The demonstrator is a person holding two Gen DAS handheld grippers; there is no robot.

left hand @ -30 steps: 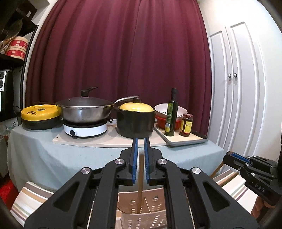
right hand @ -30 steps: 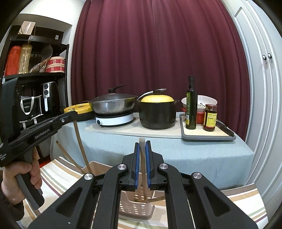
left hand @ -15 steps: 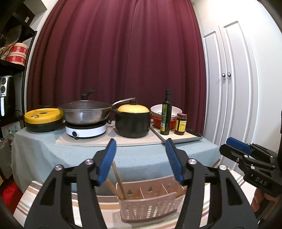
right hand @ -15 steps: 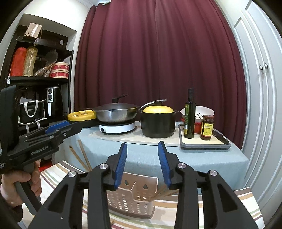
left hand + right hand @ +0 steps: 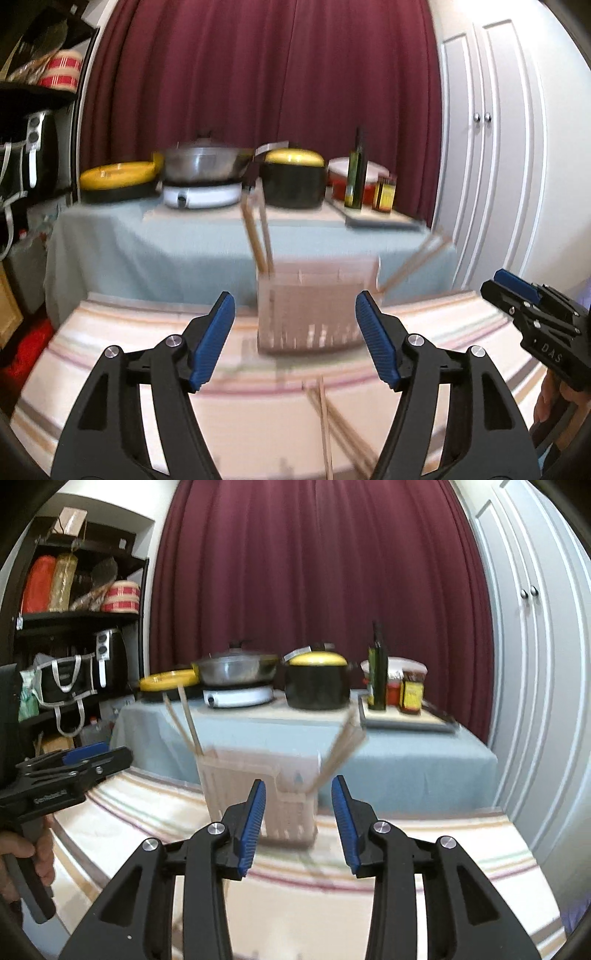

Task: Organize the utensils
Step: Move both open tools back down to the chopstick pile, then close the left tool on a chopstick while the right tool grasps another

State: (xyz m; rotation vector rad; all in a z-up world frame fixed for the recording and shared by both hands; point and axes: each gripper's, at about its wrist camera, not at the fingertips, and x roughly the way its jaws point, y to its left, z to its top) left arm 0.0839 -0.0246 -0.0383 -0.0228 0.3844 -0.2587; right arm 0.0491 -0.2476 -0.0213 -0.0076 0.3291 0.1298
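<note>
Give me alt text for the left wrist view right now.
The left gripper hangs open and empty over a striped cloth, facing a blurred perforated utensil holder with chopsticks leaning out at both ends. More chopsticks lie loose on the cloth below, and the right gripper shows at the right edge.

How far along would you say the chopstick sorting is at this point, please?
Done: chopsticks stand at both ends of the holder, left pair and right bunch. In hand: nothing; left gripper and right gripper are open. Left: loose chopsticks on the striped cloth.
</note>
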